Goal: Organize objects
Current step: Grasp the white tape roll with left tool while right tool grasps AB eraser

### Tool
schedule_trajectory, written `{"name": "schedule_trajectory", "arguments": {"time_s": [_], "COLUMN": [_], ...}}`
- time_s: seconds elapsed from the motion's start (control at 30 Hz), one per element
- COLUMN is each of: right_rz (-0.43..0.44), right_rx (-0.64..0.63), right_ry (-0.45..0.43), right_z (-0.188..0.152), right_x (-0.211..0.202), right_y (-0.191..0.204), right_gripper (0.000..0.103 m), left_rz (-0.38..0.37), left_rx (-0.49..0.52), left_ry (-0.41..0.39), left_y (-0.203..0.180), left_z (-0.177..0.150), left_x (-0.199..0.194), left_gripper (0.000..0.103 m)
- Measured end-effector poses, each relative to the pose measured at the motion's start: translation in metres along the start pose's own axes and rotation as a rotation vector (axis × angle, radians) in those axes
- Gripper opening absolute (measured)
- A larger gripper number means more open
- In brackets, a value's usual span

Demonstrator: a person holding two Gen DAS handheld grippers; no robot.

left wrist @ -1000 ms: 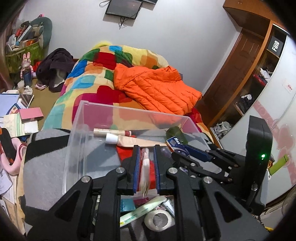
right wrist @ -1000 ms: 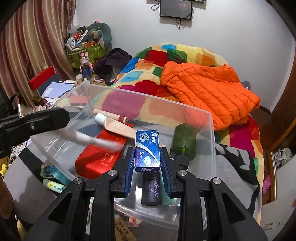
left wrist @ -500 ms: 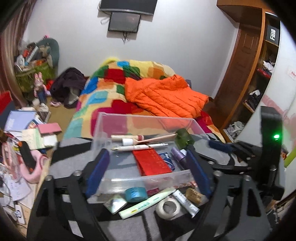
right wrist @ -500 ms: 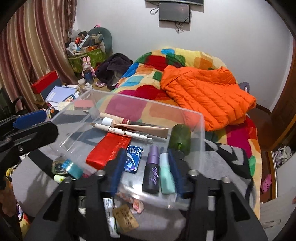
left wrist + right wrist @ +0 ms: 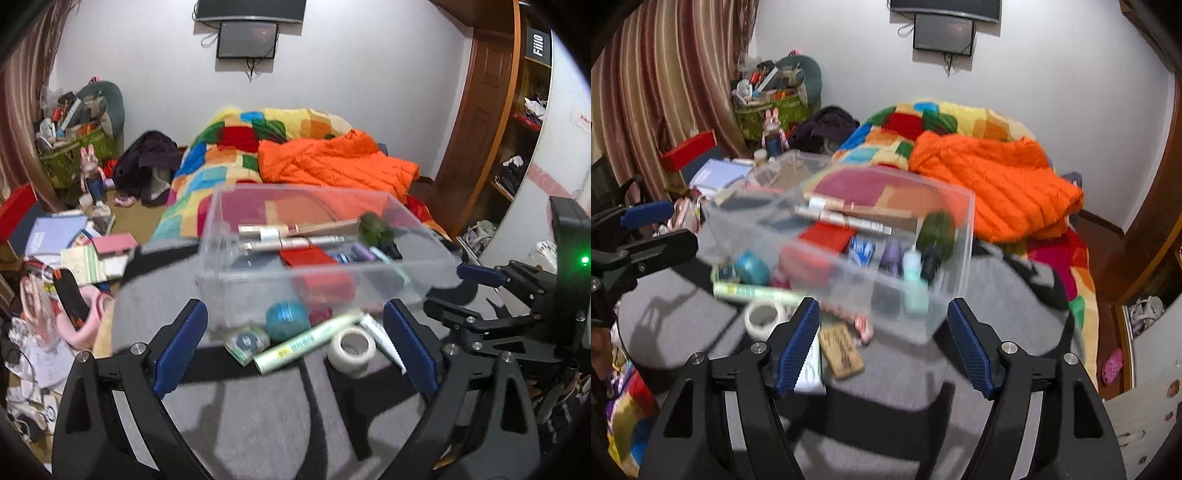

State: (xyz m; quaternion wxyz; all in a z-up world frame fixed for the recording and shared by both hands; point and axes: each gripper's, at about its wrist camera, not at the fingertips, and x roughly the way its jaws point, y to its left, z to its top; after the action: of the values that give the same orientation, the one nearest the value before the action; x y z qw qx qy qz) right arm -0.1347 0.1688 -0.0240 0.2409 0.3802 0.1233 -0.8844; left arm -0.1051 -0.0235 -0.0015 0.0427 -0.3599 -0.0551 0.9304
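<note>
- On the grey cloth in front of the bed, both grippers hang above and short of the clear bin, each with its jaws spread wide and nothing between them.
- The left gripper points at the bin's near wall, its blue pads bracketing the loose items lying outside the bin: a teal tin, a pale green tube and a tape roll.
- The right gripper sits to the right of the left one and faces the bin's near right corner; a tan tag and a white box lie between its pads.
- Inside the bin lie a red pouch, a green bottle, a blue packet, a purple tube, and pale sticks along the far wall.
- Both views are smeared, so labels are unreadable and the small pink items by the tag are hard to identify.
- The bin wall blurs what lies low inside it; the left gripper shows only as fingers at the right view's left edge.
</note>
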Motion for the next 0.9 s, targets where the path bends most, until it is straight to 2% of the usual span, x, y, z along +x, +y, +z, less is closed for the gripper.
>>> {"name": "schedule_trajectory", "arguments": {"time_s": [0.17, 0.23, 0.4, 0.5, 0.57, 0.6, 0.67, 0.73, 0.8, 0.9], "right_rz": [0.071, 0.096, 0.14, 0.167, 0.166, 0.175, 0.198, 0.186, 0.18, 0.173], "right_rx": [0.039, 0.048, 0.047, 0.048, 0.038, 0.034, 0.028, 0.022, 0.021, 0.028], "right_ry": [0.073, 0.089, 0.121, 0.137, 0.134, 0.132, 0.135, 0.126, 0.122, 0.116], "right_z": [-0.018, -0.022, -0.026, -0.026, -0.027, -0.027, -0.027, -0.029, -0.032, -0.036], "right_x": [0.021, 0.026, 0.038, 0.044, 0.044, 0.044, 0.043, 0.04, 0.038, 0.033], "right_y": [-0.008, -0.009, -0.007, -0.005, -0.001, 0.0, 0.001, 0.001, 0.001, -0.001], "right_gripper": [0.068, 0.066, 0.048, 0.043, 0.041, 0.034, 0.025, 0.025, 0.025, 0.025], "left_rz": [-0.044, -0.037, -0.006, -0.039, -0.031, -0.024, -0.023, -0.036, -0.031, -0.016], "left_rx": [-0.033, -0.022, 0.014, 0.014, 0.038, 0.048, 0.062, 0.063, 0.068, 0.094], "left_ry": [0.067, 0.078, 0.09, 0.11, 0.111, 0.109, 0.116, 0.141, 0.16, 0.158], "left_y": [-0.001, -0.005, -0.017, -0.021, -0.028, -0.03, -0.034, -0.036, -0.036, -0.042], "left_z": [-0.019, -0.025, -0.032, -0.034, -0.034, -0.034, -0.033, -0.032, -0.032, -0.034], "left_x": [0.015, 0.02, 0.029, 0.037, 0.041, 0.042, 0.046, 0.052, 0.057, 0.06], "left_gripper": [0.097, 0.097, 0.097, 0.097, 0.097, 0.096, 0.089, 0.07, 0.064, 0.062]}}
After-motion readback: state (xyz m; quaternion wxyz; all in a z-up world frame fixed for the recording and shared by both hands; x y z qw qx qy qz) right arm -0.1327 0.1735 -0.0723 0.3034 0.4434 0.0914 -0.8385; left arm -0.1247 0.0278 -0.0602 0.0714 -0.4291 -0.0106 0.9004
